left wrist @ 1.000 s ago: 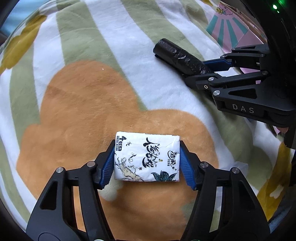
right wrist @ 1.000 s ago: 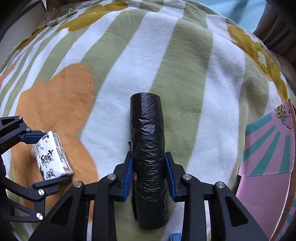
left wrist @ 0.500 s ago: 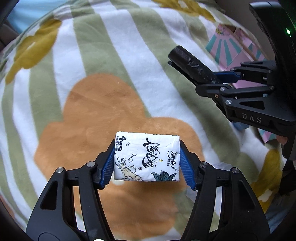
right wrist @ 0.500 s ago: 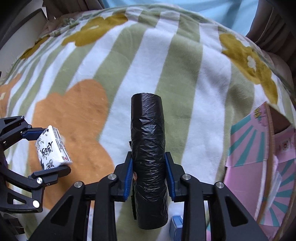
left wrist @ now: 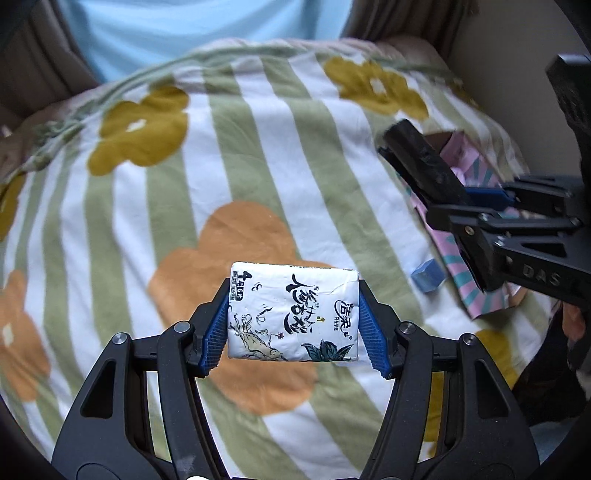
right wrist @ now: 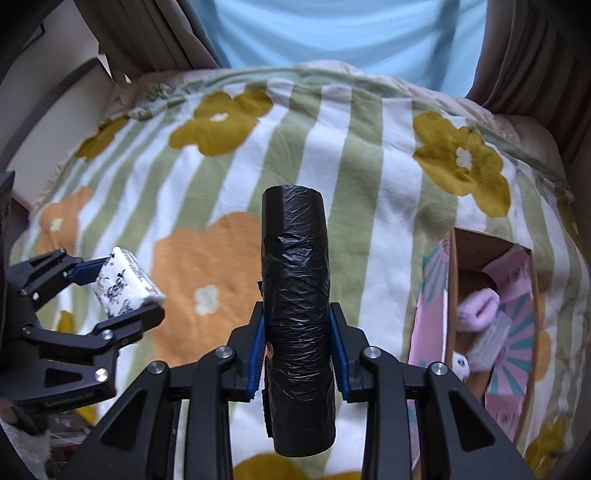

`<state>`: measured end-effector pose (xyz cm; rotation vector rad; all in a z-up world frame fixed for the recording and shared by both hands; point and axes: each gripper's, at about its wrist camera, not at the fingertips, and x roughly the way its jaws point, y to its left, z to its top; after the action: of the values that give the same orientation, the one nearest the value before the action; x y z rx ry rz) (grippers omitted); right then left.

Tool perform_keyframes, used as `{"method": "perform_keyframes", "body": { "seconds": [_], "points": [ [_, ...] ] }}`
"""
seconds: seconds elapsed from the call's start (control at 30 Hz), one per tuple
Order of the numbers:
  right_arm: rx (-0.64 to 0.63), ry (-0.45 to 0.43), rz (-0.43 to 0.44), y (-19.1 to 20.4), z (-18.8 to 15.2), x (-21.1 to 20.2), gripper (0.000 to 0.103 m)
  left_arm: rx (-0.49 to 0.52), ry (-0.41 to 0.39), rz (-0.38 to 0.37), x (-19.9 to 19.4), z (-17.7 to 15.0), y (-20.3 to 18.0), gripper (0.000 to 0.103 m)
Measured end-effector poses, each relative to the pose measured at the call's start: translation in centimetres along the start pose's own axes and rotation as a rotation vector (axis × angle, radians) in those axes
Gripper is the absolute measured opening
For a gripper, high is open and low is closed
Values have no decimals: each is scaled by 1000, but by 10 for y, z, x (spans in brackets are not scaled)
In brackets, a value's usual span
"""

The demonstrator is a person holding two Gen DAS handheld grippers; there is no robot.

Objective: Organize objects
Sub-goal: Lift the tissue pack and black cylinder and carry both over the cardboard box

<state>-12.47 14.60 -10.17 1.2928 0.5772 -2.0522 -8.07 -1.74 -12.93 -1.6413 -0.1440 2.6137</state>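
My left gripper (left wrist: 293, 325) is shut on a white tissue pack (left wrist: 293, 312) with black lettering and holds it above the flowered blanket (left wrist: 236, 155). It also shows at the left of the right wrist view (right wrist: 123, 291). My right gripper (right wrist: 297, 343) is shut on a roll of black trash bags (right wrist: 295, 295), held up off the blanket. The roll also shows at the right of the left wrist view (left wrist: 421, 162). A pink cardboard box (right wrist: 491, 295) lies open on the blanket at the right.
The box holds a lilac plush item (right wrist: 476, 306). A small blue block (left wrist: 426, 275) lies on the blanket beside the box. Curtains (right wrist: 162, 33) and a pale blue window (right wrist: 332, 37) stand beyond the bed.
Both grippers have lifted with their objects, so the blanket looks farther away and the far edge and window have come into view. The open box now shows fully at the right.
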Motion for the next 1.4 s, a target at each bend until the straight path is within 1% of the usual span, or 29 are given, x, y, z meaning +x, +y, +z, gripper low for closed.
{"method": "perform_keyframes", "body": {
  "seconds": [0.2, 0.33, 0.5, 0.63, 0.87, 1.0, 1.13, 1.4],
  "points": [
    [25, -18, 23, 10, -20, -49, 29, -131, -50, 47, -56, -18, -7, 59],
    [11, -33, 21, 16, -37, -68, 29, -202, -81, 97, -84, -39, -14, 59],
    [0, -42, 31, 20, -55, -76, 29, -224, -89, 119, -95, -60, -22, 59],
    [-11, -52, 36, 19, -57, -81, 29, -234, -100, 118, -102, -63, -25, 59],
    [-4, -83, 39, 9, -55, -92, 29, -224, -137, 128, -113, -52, -34, 59],
    [22, -102, 29, -5, -53, -99, 29, -207, -139, 113, -113, -42, -41, 59],
    [68, -119, 5, -30, -53, -107, 29, -175, -140, 88, -110, -24, -56, 59],
    [210, -116, -68, -97, -62, -113, 29, -58, -157, 10, -96, 28, -103, 59]
  ]
}}
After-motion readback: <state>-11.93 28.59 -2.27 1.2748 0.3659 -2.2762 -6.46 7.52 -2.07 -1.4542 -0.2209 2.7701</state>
